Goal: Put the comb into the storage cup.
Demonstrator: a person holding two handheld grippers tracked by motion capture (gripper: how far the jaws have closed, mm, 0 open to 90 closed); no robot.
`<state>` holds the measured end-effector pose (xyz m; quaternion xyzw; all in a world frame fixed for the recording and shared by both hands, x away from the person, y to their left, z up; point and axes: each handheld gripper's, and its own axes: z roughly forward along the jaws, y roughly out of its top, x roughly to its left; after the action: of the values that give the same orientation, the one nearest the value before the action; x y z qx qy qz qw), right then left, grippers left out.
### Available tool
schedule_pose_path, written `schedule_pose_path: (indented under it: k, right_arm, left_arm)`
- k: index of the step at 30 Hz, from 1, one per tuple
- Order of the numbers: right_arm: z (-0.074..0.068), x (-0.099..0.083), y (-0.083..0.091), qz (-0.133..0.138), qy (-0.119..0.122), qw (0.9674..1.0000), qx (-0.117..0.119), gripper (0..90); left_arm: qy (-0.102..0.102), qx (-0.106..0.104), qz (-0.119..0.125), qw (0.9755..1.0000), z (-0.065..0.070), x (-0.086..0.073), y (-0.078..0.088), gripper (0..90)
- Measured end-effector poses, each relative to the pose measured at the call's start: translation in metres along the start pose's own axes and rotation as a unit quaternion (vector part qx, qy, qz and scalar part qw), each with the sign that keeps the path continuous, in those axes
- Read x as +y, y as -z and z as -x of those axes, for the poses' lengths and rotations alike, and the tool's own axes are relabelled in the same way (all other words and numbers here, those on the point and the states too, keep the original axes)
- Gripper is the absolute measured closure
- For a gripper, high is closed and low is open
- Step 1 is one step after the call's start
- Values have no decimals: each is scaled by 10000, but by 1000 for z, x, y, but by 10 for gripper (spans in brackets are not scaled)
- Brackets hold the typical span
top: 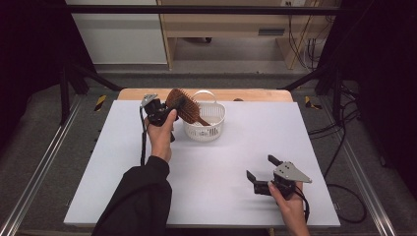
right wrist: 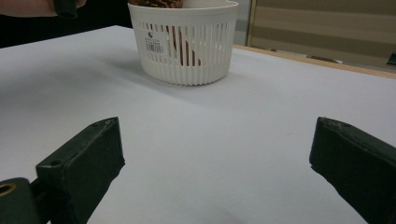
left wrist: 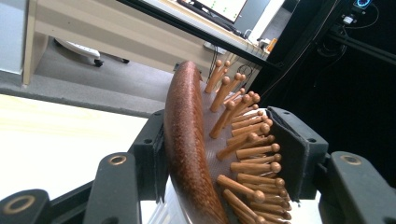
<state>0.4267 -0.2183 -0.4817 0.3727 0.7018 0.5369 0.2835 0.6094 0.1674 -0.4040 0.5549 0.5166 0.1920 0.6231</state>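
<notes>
The left gripper clamped a wooden brush by its head, handle dipping into the white basket at the counter's twelve o'clock. The right gripper rested wide at five o'clock.

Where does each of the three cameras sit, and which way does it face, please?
High view: above the person's side, facing forward and down on the table; both forearms enter from below.
Left gripper view: on the left gripper, looking along its jaws, shut on the hairbrush.
Right gripper view: on the right gripper, low over the table, jaws apart, facing the basket.
Shared: high and right gripper views both show basket and brush.
</notes>
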Motion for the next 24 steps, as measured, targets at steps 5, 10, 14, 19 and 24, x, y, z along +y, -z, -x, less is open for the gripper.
schedule_pose_path:
  k: [5,10,14,19,24]
  right_arm:
    - [-1,0,-1,-17,28,10000,5,34]
    - [-1,0,-1,-45,40,10000,10,34]
    - [-1,0,-1,-62,39,10000,21,34]
    - [-1,-1,-1,-63,39,10000,24,34]
    - [-1,-1,-2,-63,44,10000,21,34]
  left_arm:
    - [-5,32,5,10000,0,0,0,423]
    - [-10,53,-13,10000,-1,1,0,421]
    - [-4,61,-21,10000,-1,0,1,419]
    - [1,69,-39,10000,-2,-1,0,416]
    - [17,73,-74,9999,-2,-1,-1,414]
